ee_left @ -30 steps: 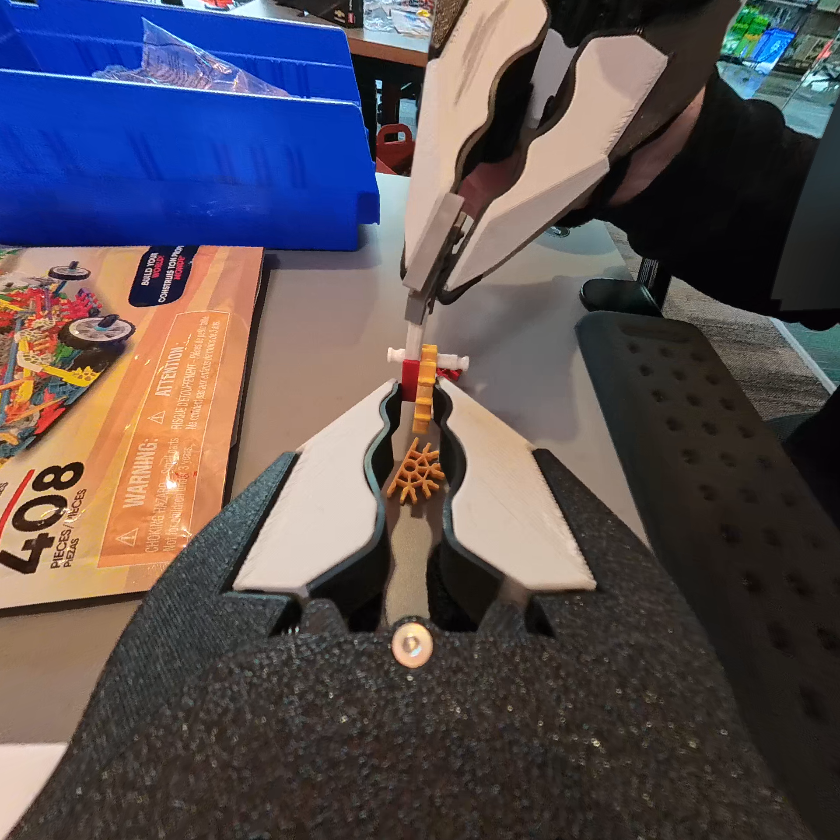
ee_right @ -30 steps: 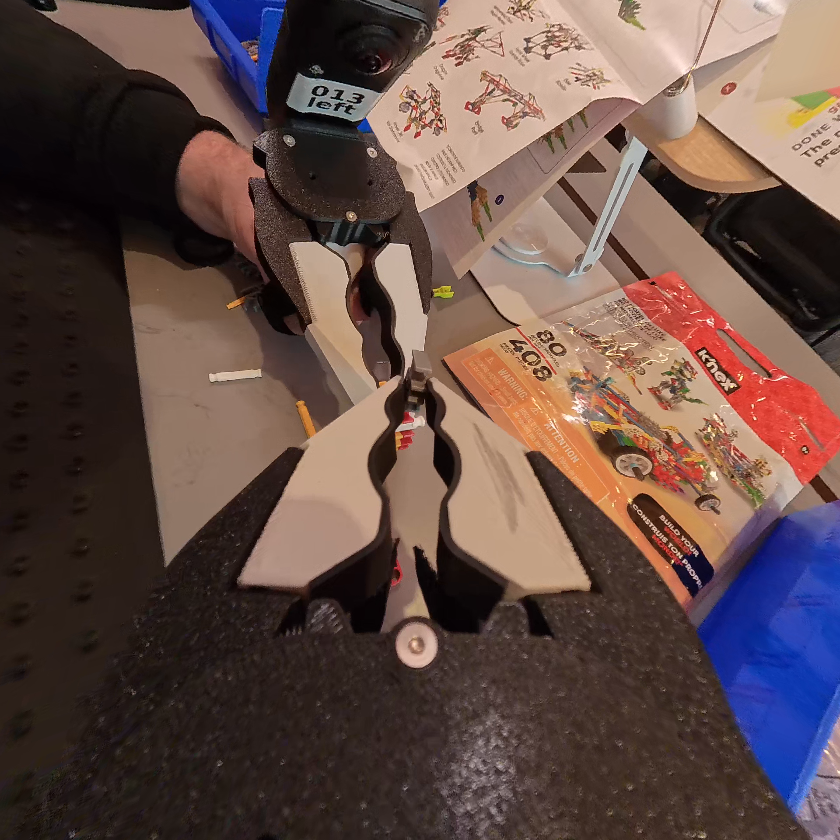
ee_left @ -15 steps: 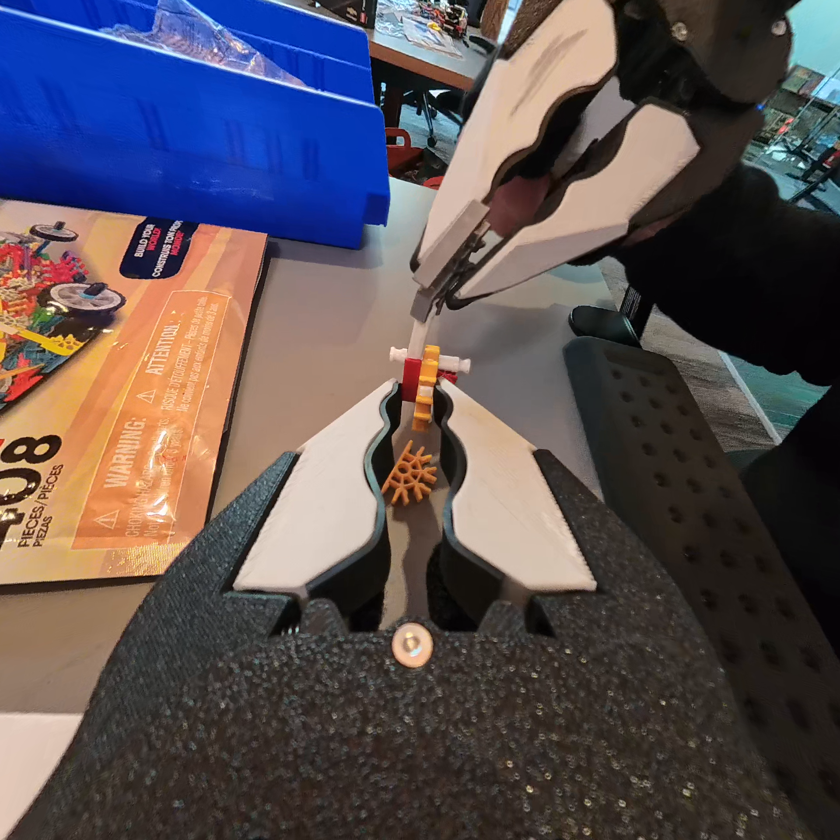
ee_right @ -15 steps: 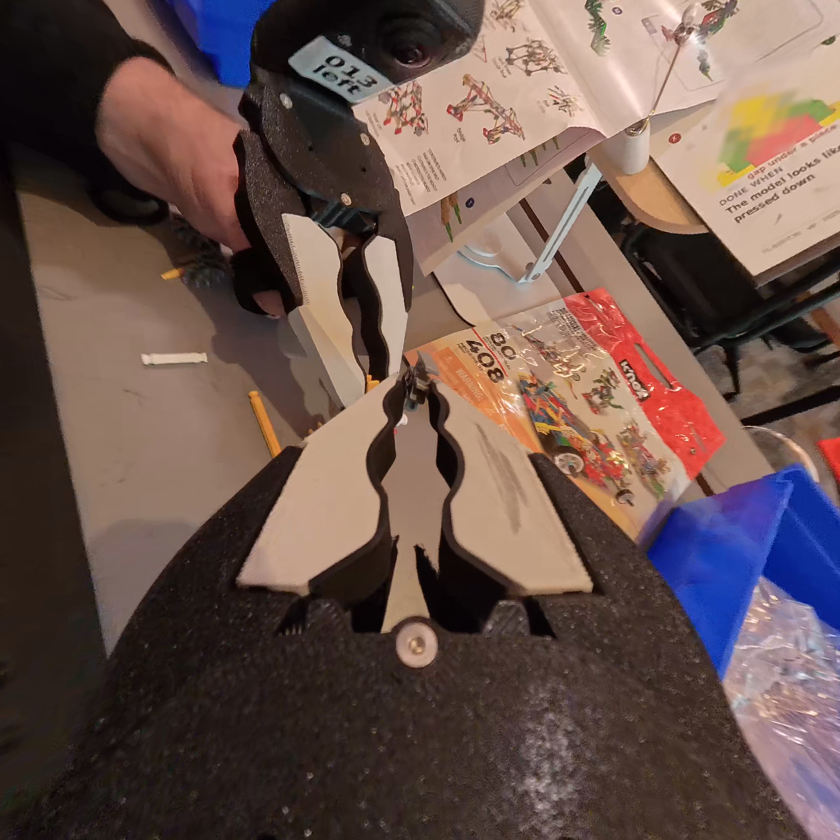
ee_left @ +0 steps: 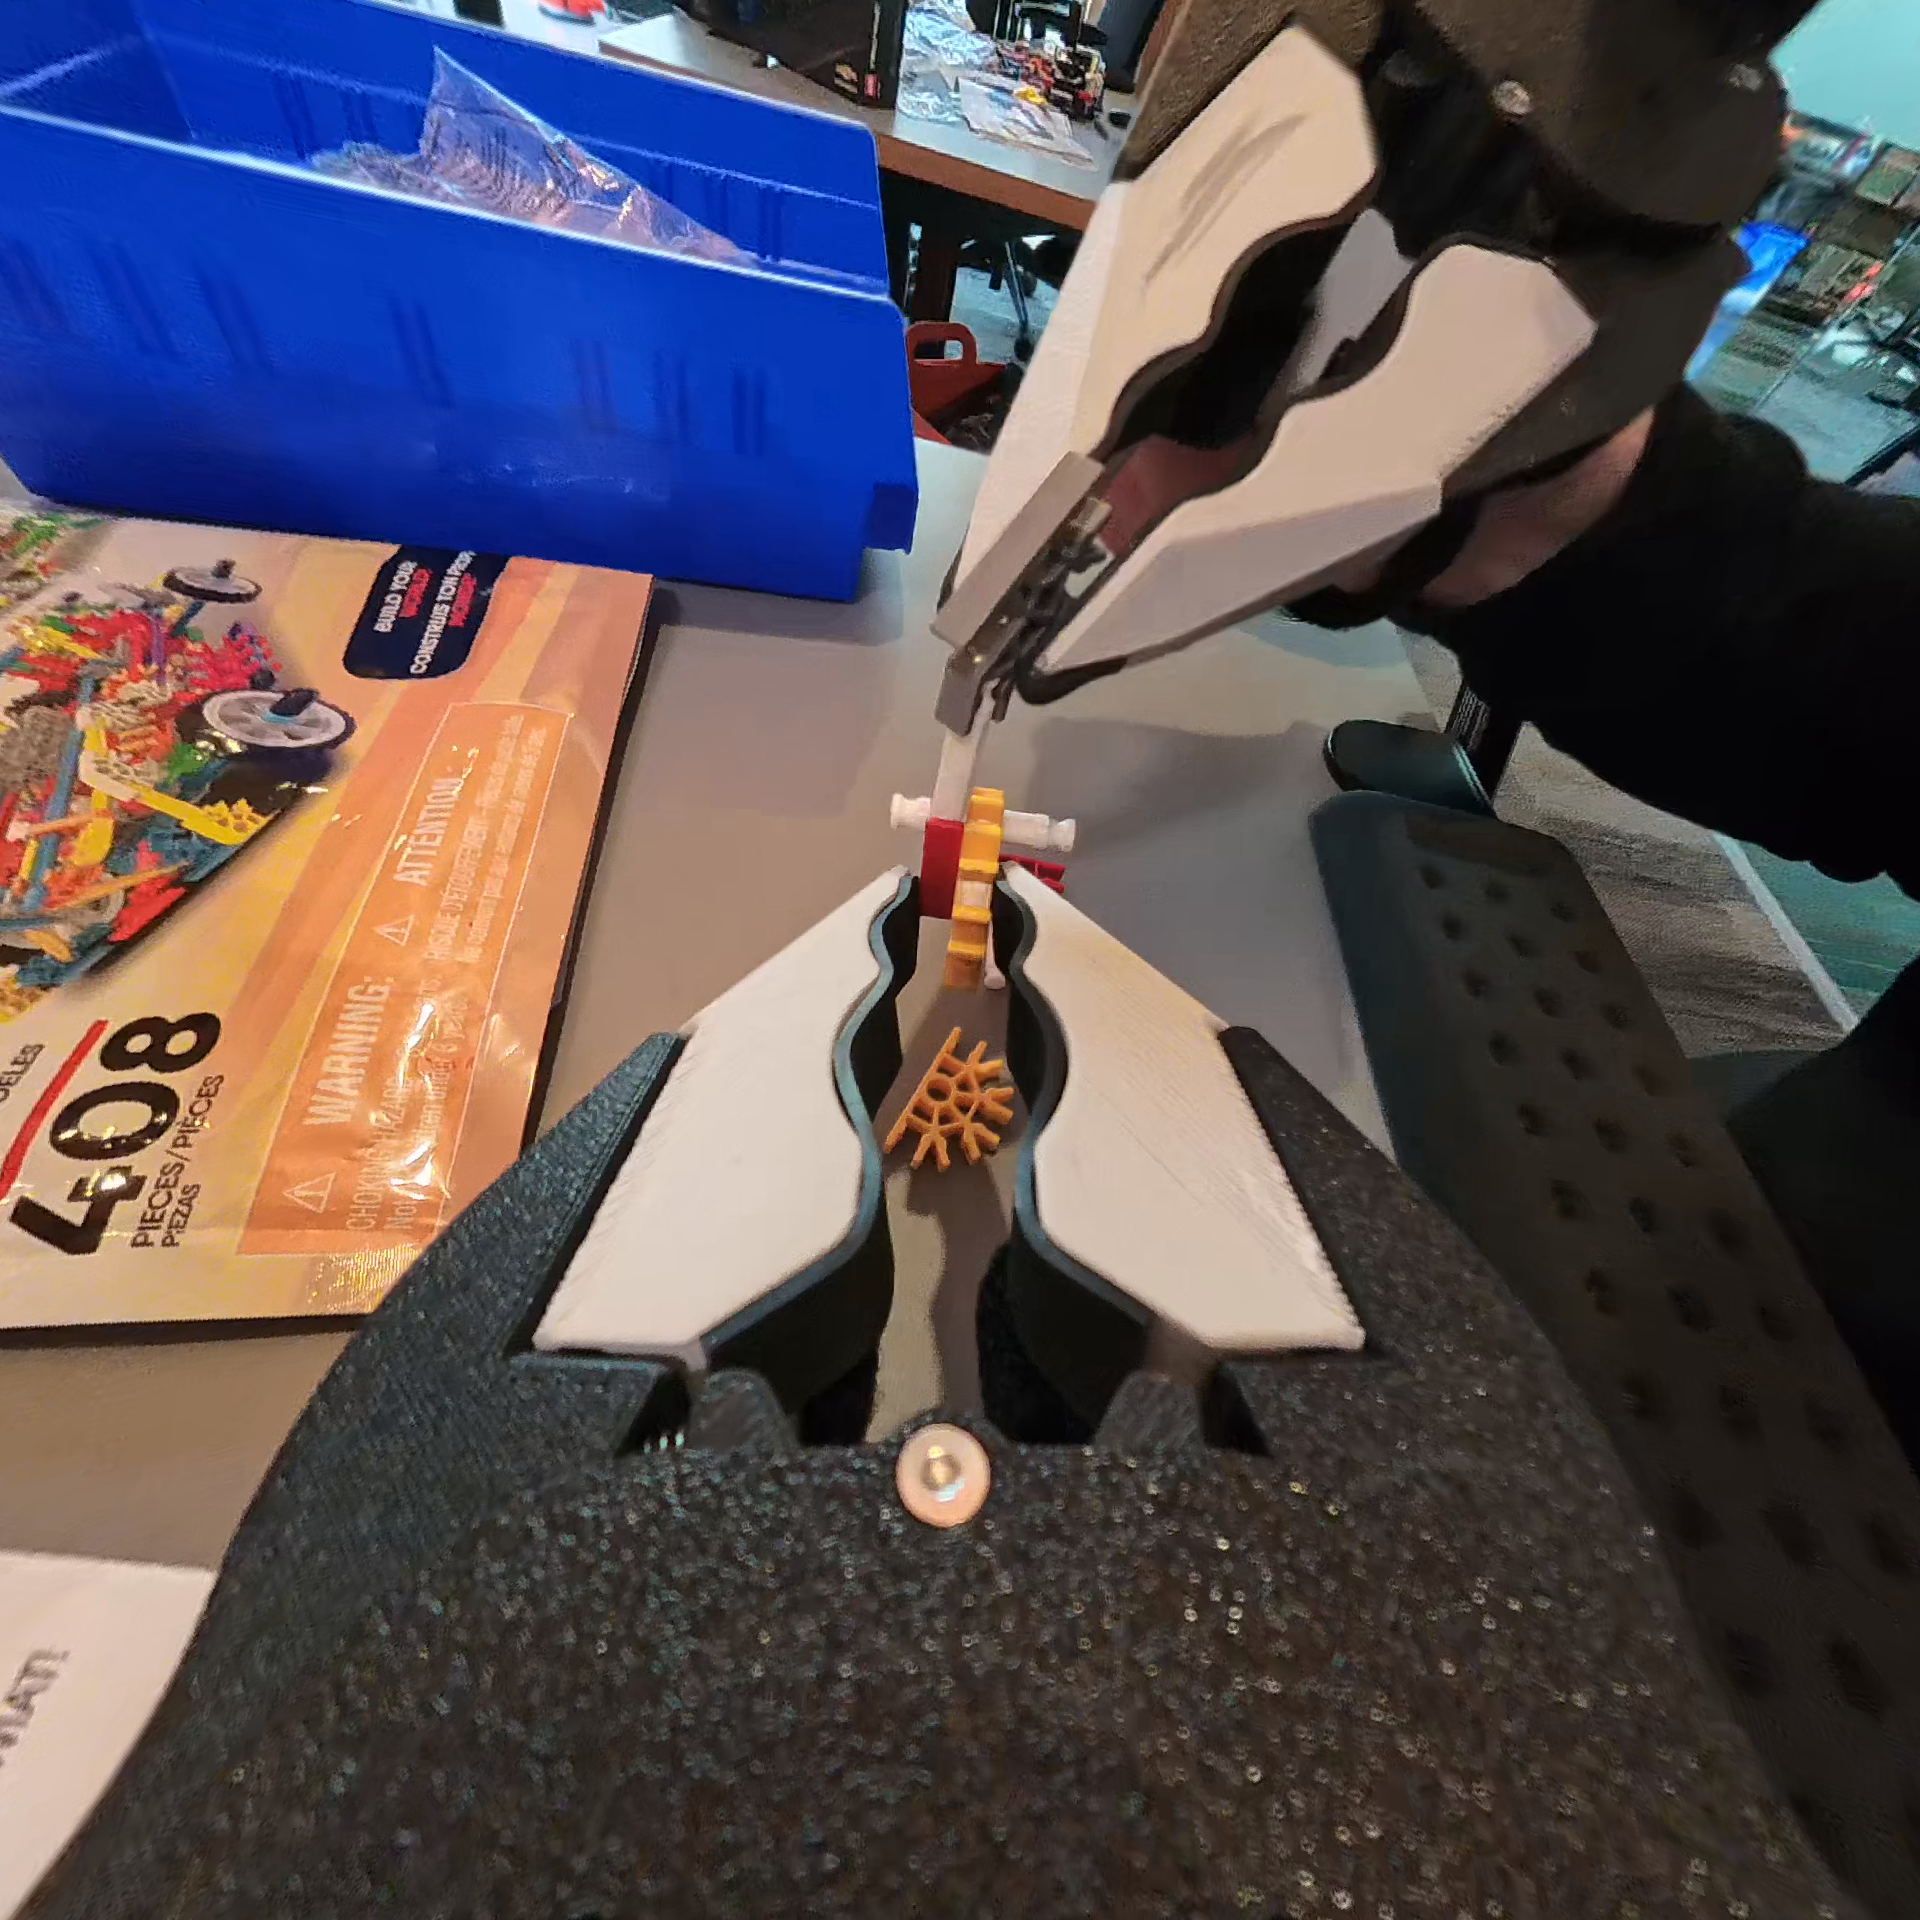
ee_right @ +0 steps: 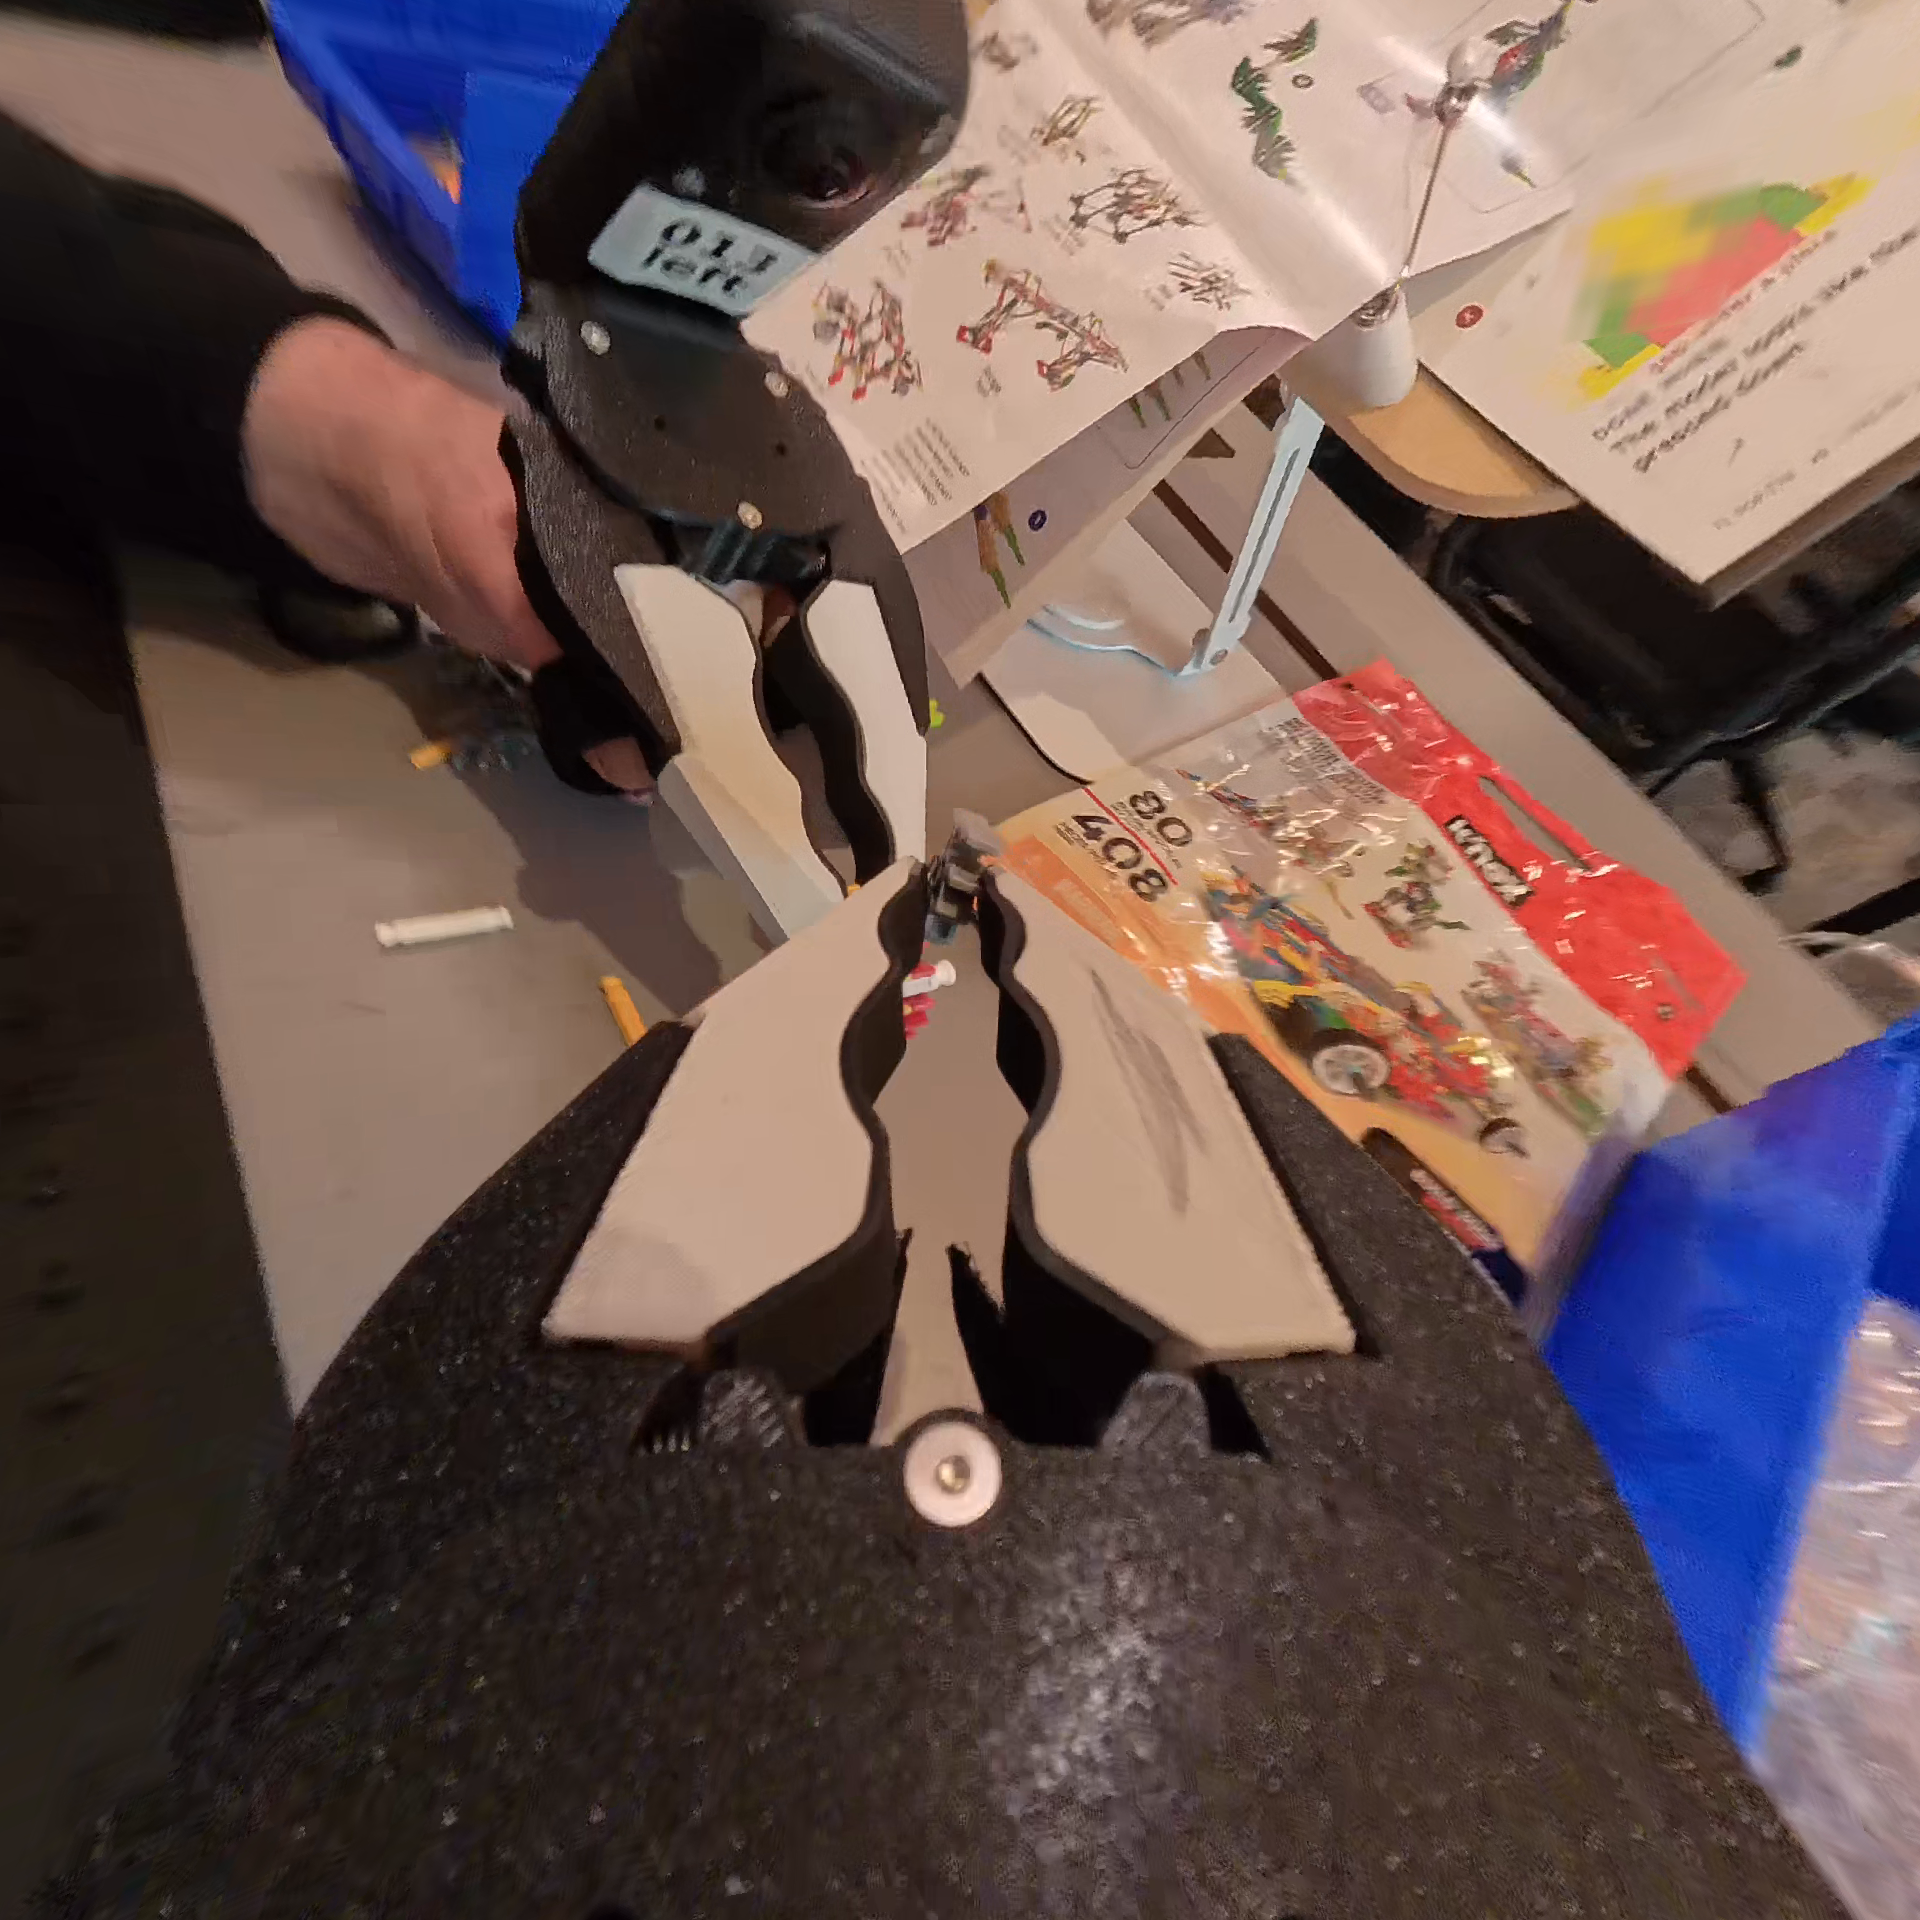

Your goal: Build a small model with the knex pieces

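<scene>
Left gripper (ee_left: 956, 894) clamped on red-yellow connector cluster (ee_left: 961, 883); right gripper (ee_right: 951, 883) apparently pinching grey connector (ee_left: 971, 691) atop its white rod (ee_left: 956, 769).

Even indoor light, soft shadows on the grey table (ee_left: 790, 717), glare on plastic bag (ee_right: 1351, 883) — wide-angle edge bending, right view motion-blurred

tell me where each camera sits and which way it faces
Left wrist view: sits on the left tongs, looking along them over the grey table toward the blue bin; the right tongs and a black sleeve show.
Right wrist view: sits on the right tongs, facing the left tongs, a hand and the instruction sheet.
Shared: the small toy assembly both tongs grip, and the toy set bag.
</scene>
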Demonstrator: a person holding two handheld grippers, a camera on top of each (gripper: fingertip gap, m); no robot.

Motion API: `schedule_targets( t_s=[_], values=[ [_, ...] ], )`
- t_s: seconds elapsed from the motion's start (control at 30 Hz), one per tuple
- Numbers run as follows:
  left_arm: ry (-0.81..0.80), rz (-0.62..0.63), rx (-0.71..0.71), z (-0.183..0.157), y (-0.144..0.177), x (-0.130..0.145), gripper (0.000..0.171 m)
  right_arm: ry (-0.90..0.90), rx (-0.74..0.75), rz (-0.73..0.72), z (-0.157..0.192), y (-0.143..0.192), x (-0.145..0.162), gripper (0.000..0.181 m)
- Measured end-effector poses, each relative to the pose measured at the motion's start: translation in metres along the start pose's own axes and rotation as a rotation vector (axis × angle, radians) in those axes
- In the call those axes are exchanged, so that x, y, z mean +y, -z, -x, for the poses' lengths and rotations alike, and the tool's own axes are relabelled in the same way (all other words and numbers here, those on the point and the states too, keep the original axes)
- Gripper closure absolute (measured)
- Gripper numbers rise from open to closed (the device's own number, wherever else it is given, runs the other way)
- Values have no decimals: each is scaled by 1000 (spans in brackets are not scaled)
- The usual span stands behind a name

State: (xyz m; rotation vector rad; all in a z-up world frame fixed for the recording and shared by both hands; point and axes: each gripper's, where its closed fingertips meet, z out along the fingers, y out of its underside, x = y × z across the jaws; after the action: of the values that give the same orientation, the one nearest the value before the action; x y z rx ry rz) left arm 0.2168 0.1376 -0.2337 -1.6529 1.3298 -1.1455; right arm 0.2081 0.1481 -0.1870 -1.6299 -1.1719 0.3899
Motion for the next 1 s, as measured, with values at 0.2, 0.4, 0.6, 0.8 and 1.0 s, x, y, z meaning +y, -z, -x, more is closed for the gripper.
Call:
schedule_targets(
  t_s=[0.2, 0.4, 0.6, 0.8, 1.0],
  values=[
    [-57, -11, -49, 1, 2, -6, 160, -156, -33, -57, -1, 2, -7, 175],
    [22, 6, -28, 4, 0, -1, 160, 61, 106, 36, -3, -3, -1, 172],
    [60, -11, 46, -5, 2, -5, 159, -135, -15, -57, 0, 0, -8, 174],
    [-192, 98, -75, -2, 0, 5, 160, -350, -175, -92, 8, 3, -2, 175],
    [-316, 128, -135, 1, -1, 9, 160, -390, -191, -141, 11, 2, -1, 174]
  ],
)
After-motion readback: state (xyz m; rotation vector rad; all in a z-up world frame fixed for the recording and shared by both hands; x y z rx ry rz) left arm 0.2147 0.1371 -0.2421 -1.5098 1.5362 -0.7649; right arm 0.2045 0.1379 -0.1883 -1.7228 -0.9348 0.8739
